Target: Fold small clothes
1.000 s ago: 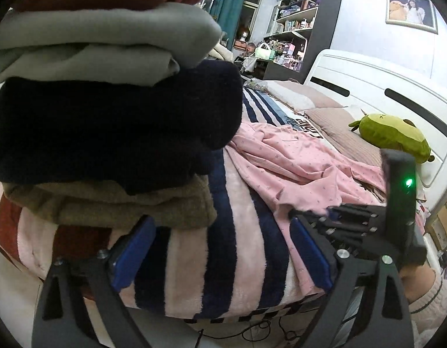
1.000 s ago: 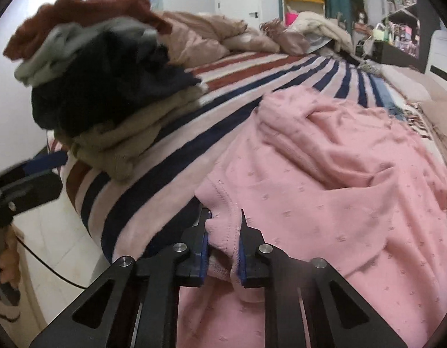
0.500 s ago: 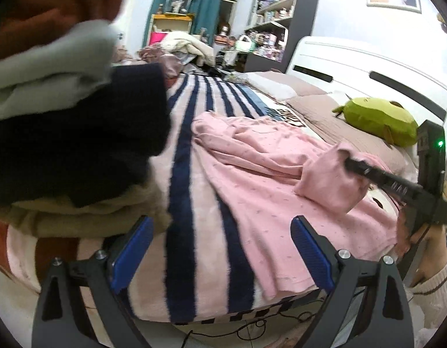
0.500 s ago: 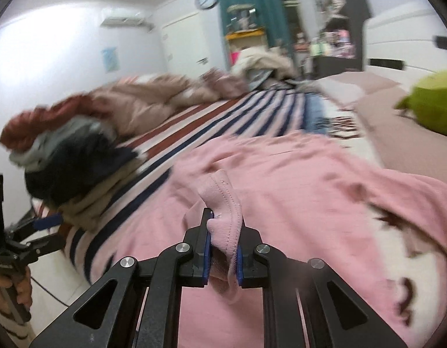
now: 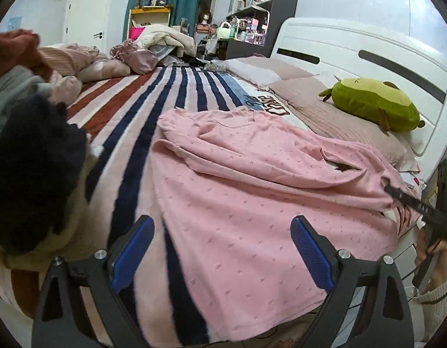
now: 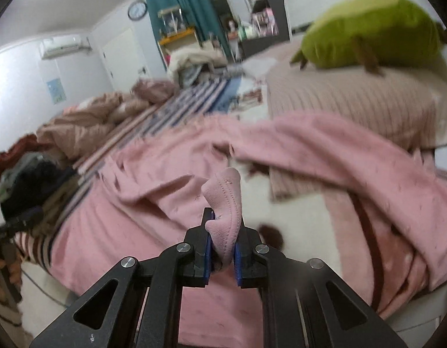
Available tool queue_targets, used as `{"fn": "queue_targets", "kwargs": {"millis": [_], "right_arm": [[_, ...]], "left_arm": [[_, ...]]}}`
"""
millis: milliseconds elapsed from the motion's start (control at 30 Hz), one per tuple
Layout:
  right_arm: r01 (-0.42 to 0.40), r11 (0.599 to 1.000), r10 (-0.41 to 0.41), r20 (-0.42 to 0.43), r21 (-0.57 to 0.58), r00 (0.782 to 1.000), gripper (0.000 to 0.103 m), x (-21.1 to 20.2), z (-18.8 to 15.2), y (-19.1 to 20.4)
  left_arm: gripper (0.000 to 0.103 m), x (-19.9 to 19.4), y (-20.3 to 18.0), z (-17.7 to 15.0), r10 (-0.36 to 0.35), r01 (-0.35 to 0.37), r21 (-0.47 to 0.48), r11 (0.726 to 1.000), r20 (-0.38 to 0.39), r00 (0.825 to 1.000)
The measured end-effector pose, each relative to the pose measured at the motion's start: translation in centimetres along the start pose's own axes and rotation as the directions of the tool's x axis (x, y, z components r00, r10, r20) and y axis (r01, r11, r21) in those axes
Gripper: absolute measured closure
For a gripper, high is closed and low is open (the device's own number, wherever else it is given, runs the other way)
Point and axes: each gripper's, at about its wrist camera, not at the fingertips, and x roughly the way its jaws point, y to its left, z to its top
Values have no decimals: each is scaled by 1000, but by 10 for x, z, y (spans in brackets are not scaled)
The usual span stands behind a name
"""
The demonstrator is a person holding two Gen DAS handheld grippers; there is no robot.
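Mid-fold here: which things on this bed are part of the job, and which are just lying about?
Part of the job:
- pink garment, its edge pinched in the right gripper
- left gripper, open above it
- stack of folded clothes

Lying about:
- green plush toy
- pillows
- crumpled bedding
- striped blanket underneath

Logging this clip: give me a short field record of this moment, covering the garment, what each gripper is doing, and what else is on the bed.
garment: pink top, spread unfolded over the striped blanket
right gripper: shut on a hem of the pink top, lifted off the bed
left gripper: open, holding nothing, fingers over the near edge of the garment
folded stack: at the left edge of the bed
other: green plush toy on the pillow
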Motion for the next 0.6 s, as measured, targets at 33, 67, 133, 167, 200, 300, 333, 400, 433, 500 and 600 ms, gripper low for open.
{"fn": "queue_targets", "kwargs": {"millis": [33,67,133,167,200,300,333,400,433,500,600], "right_arm": [[5,1000,-5,-20,-8,1000,90,3,-3,-2],[13,1000,-14,-33,-17,999,86,4,-6,-2],[21,999,-22,-34,-27,999,64,0,-8,-4],[24,999,-25,-19,-32,1000,60,-5,-6,-5],[27,999,-27,-3,-43,1000,55,-11,-3,-7],[10,989,-6,23,-148,1000,53,-15,18,7],[-20,981,21,2,-193,1000,52,-11,24,15],[-113,957,101,-58,-267,993,51,4,35,37],[-149,949,132,-79,-278,988,51,10,38,44],[-245,925,212,-139,-289,967,51,33,46,66],[-322,886,254,-233,-334,939,51,69,53,97]], "left_arm": [[9,3,-3,2,3,-3,6,1000,-6,1000],[9,6,-6,3,3,-3,10,1000,-9,1000],[9,9,-9,6,-2,3,16,1000,-12,1000],[9,10,-10,7,-5,5,18,1000,-12,1000],[9,11,-10,8,-4,4,19,1000,-12,1000],[9,15,-8,12,-5,5,22,1000,-15,1000],[9,17,-7,14,-4,4,21,1000,-13,1000],[9,19,-4,18,-1,1,13,1000,-6,1000],[9,19,-3,19,-2,2,11,1000,-2,1000],[9,21,2,23,2,-2,7,1000,10,1000],[9,24,7,26,16,-16,5,1000,15,1000]]}}
